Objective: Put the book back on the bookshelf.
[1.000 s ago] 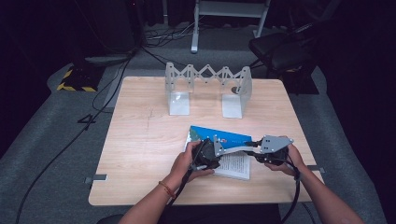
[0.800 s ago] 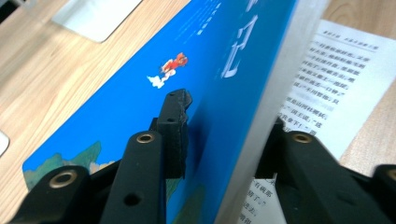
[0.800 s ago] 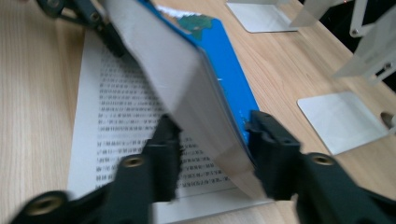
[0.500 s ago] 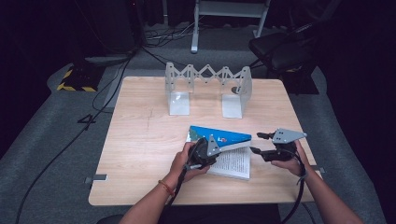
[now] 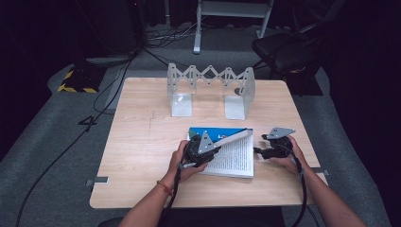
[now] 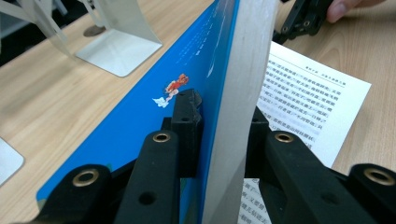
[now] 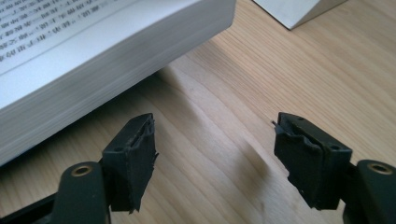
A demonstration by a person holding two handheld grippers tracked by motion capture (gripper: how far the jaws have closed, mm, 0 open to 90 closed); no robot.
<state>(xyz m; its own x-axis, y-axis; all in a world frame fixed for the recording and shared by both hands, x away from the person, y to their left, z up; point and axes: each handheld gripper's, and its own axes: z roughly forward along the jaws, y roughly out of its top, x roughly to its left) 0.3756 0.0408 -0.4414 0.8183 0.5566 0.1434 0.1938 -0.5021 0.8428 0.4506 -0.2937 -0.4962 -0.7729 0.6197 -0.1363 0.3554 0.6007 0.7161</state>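
Observation:
An open book lies near the front of the wooden table, its printed page facing up. My left gripper is shut on the blue front cover and a sheaf of pages, holding them tilted up off the rest; its pads press both sides. My right gripper sits low by the book's right edge, and its jaws have just been opening with nothing between them. In the right gripper view the gripper faces bare wood beside the page block.
A white accordion-style book rack stands at the back middle of the table. A dark chair and cables lie beyond the table on the grey floor. Bare wood stretches left of the book.
My right gripper has left the book, swung right and down to the table beside it, and opened. The left gripper stays on the cover, which stands lifted.

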